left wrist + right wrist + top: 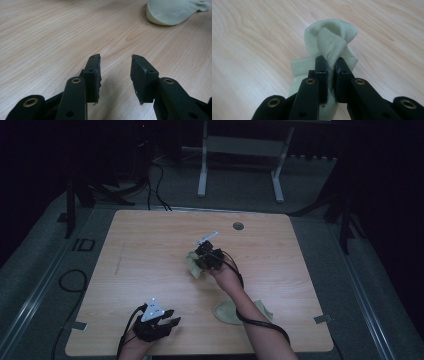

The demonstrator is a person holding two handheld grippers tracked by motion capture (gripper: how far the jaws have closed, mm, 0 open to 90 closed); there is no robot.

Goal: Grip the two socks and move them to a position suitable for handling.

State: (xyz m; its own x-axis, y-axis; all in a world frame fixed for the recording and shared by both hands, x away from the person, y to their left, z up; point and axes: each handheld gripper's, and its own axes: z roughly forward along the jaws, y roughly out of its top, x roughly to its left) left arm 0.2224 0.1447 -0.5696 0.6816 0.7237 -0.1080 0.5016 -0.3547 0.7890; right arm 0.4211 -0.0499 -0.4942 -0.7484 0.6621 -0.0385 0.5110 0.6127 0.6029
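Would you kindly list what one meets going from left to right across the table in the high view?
Left gripper → sock pinched in the right gripper → right gripper → second sock lying flat → grommet hole.

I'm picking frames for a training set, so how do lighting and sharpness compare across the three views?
High view: dim, the surroundings nearly black, the table evenly lit without glare. Left gripper view: bright, the pads crisp, the far sock slightly soft. Right gripper view: washed-out wood, the pinched sock sharp.
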